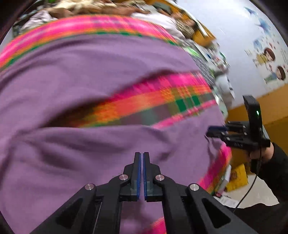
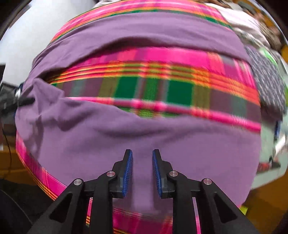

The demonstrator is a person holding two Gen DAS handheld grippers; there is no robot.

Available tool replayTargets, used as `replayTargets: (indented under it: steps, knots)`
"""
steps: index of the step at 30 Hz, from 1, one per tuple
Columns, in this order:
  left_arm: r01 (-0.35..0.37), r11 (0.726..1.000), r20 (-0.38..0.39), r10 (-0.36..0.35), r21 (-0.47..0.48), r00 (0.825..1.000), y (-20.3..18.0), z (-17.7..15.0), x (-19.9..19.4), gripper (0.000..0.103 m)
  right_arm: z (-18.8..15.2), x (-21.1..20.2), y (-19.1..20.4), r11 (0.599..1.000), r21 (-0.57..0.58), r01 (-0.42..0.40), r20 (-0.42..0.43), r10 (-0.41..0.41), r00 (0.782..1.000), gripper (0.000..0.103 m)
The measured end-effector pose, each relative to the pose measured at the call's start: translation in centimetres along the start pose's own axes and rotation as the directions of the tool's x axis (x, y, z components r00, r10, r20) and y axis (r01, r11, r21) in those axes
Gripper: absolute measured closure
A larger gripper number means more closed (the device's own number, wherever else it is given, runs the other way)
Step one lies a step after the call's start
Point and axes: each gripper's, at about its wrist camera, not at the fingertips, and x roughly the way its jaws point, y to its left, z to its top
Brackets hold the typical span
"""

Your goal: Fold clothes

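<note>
A purple cloth [image 1: 90, 81] with a pink, orange and green plaid border fills both views, blurred. It lies in folds, and a plaid band [image 2: 162, 86] shows between two purple layers. My left gripper [image 1: 141, 154] hovers over the near purple part, shut, with nothing visible between its blue pads. My right gripper [image 2: 142, 153] stands open above the same purple layer, with only cloth below the gap and nothing pinched. In the left wrist view the right gripper [image 1: 208, 131] reaches in from the right at the cloth's edge, held by a hand [image 1: 261, 153] in a dark sleeve.
More clothes [image 1: 90, 7] are piled behind the purple cloth. A dark dotted fabric [image 2: 270, 84] lies at its right side. A pale wall with cartoon stickers [image 1: 266, 59] stands to the right, and a yellow box [image 1: 237, 176] sits low beyond the cloth's edge.
</note>
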Motion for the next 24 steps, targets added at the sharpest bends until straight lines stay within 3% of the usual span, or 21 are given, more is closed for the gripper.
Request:
replayTargets:
  steps: [4, 8, 13, 17, 20, 23, 24]
  knots:
    - [-0.012, 0.999, -0.052, 0.014, 0.044, 0.999, -4.0, 0.9, 4.1, 0.103, -2.9, -1.0, -4.8, 0.995, 0.104, 0.003, 0.012, -0.004, 1.000, 0.079]
    - [-0.110, 0.993, -0.101, 0.113, 0.028, 0.988, -4.8, 2.2, 7.3, 0.103, -6.0, -2.4, -10.4, 0.975, 0.223, -0.015, 0.037, 0.007, 0.999, 0.079]
    - [-0.165, 0.985, -0.095, 0.160, -0.047, 0.982, -4.8, 3.2, 7.4, 0.102, -9.6, -3.9, -17.8, 0.897, 0.422, -0.129, 0.117, 0.087, 0.989, 0.078]
    - [-0.219, 0.970, -0.083, 0.211, -0.106, 0.974, -5.8, 3.5, 6.8, 0.102, -12.0, -3.4, -23.1, 0.739, 0.595, -0.317, 0.222, 0.228, 0.948, 0.066]
    - [-0.224, 0.963, -0.071, 0.216, -0.150, 0.974, -7.0, 3.5, 6.4, 0.102, -13.4, -1.5, -25.6, 0.576, 0.676, -0.459, 0.312, 0.340, 0.887, 0.061]
    - [-0.232, 0.962, -0.075, 0.223, -0.141, 0.972, -8.8, 3.4, 6.3, 0.102, -14.1, 1.0, -26.7, 0.375, 0.719, -0.585, 0.414, 0.444, 0.794, 0.060]
    - [-0.234, 0.963, -0.083, 0.225, -0.131, 0.971, -9.5, 3.3, 6.5, 0.102, -14.3, 1.8, -27.0, 0.329, 0.725, -0.605, 0.436, 0.462, 0.773, 0.060]
